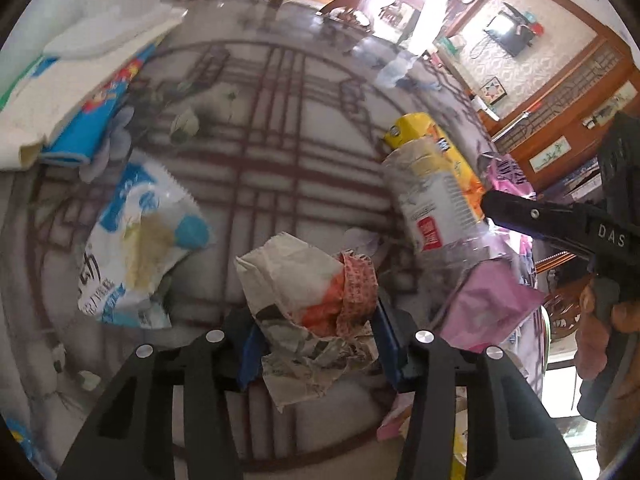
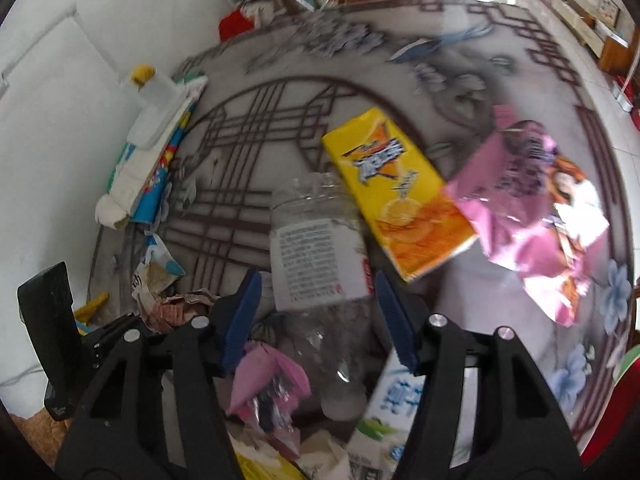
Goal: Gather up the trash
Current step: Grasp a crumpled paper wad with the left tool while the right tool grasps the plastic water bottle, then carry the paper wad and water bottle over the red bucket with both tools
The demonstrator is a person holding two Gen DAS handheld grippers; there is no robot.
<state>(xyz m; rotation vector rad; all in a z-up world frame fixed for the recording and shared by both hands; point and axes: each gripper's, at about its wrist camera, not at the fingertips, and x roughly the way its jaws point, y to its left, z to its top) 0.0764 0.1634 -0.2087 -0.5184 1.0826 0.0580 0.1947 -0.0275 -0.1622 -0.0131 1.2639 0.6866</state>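
**Both grippers on trash at the bench**

Left gripper [image 1: 316,354] is clenched on a crumpled wrapper [image 1: 308,304], pads pressed into both sides, so it can be lifted clear. Right gripper [image 2: 318,320] straddles a clear bottle [image 2: 318,264] lying on the bench [image 2: 460,80]; I cannot tell whether its pads touch. A yellow carton [image 2: 394,192] leans against the bottle, with a pink bag [image 2: 528,208] beside it.
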